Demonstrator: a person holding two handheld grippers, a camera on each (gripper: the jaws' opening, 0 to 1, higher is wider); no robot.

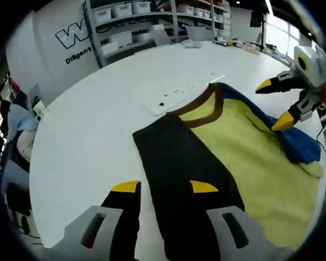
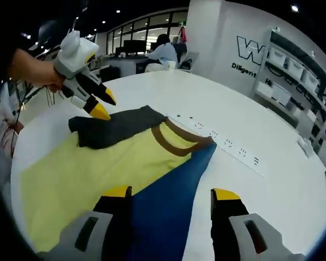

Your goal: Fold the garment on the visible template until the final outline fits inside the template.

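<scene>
A yellow T-shirt [image 1: 244, 157] with a brown collar [image 1: 206, 111] lies flat on the white table [image 1: 98, 125]. Its dark sleeve side [image 1: 179, 163] is folded over the yellow body, and the blue side [image 1: 293, 144] is bunched at the far edge. My left gripper [image 1: 164, 187] stands open low over the dark fold's near edge, holding nothing. My right gripper [image 1: 273, 104] hovers open over the blue part. In the right gripper view, the right gripper [image 2: 171, 193] is open above the blue cloth [image 2: 168, 206]. The left gripper [image 2: 104, 106], held by a hand [image 2: 32, 70], is open above the dark fold [image 2: 117, 128].
A white strip with dark marks [image 1: 176, 95] [image 2: 228, 144] lies on the table just past the collar. Shelves with white bins [image 1: 130, 22] stand behind the table by a lettered wall. A person sits at a desk [image 2: 163, 51] far off. The table's round edge [image 1: 38, 179] is near.
</scene>
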